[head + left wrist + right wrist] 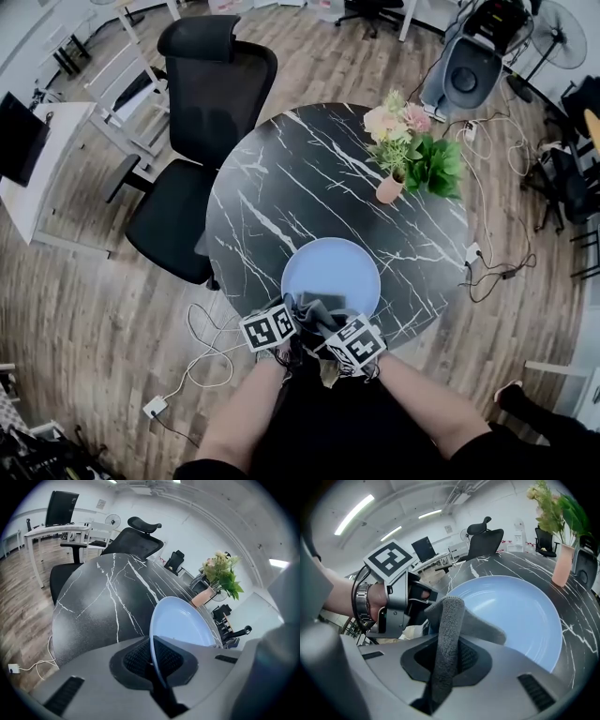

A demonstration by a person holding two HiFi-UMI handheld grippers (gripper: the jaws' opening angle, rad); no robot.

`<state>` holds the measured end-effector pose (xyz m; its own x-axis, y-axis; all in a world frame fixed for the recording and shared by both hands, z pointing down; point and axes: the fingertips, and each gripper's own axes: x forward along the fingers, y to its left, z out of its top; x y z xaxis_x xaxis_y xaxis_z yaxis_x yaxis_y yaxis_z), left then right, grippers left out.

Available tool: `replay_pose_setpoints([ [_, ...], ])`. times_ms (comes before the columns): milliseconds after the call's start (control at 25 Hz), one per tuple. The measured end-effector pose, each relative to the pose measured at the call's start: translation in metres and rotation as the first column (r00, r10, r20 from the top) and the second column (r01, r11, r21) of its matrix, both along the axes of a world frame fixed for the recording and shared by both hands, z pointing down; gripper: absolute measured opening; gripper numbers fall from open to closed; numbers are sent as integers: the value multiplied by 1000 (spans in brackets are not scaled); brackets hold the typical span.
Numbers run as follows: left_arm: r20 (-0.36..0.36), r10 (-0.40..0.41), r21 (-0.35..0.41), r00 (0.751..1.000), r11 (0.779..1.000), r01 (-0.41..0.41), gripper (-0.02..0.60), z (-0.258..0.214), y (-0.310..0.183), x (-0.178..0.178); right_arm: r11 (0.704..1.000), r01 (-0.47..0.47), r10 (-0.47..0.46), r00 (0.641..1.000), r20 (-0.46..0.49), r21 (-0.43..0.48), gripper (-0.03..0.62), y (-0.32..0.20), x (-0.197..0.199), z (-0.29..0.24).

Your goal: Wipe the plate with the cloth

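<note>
At the near edge of the round black marble surface [281,187], the left gripper [154,660] pinches the blue plate [333,267] by its rim between its fingers. The right gripper [447,653] has its fingers clamped on the grey cloth [449,620], which lies over the plate's near side. Beyond stand a flowerpot [389,187], a black office chair [202,122] and a wooden floor [94,309].

Head view overhead, gripper views close, plate [333,267] shared

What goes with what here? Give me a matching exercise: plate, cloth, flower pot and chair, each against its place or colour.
1 plate
2 cloth
3 flower pot
4 chair

A black, beside the table
B rim clamped in the left gripper
C pink, on the table beyond the plate
D held in the right gripper

Pairs: 1-B, 2-D, 3-C, 4-A
</note>
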<state>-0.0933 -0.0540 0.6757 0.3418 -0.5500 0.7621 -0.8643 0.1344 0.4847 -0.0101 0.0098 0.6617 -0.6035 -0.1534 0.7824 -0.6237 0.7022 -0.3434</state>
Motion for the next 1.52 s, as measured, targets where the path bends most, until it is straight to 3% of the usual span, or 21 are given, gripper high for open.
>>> replay_pose_setpoints([
  [400,9,4,7,1000,1000,-4,31,-1,-2,1,985,165,-171,975,-141,-53,58,13,18,7],
  [720,4,13,2,1000,1000,-13,31,-1,-3,1,931,364,-354,881,-315,-28,58,6,60,12],
  [1200,9,70,1,998,998,-70,32,0,-3,2,924,376,-369,827,-424,-72,58,-25,95,15],
  [1520,25,118,-3,993,993,-118,34,-1,-4,2,952,300,-290,833,-471,-55,58,-59,108,15],
])
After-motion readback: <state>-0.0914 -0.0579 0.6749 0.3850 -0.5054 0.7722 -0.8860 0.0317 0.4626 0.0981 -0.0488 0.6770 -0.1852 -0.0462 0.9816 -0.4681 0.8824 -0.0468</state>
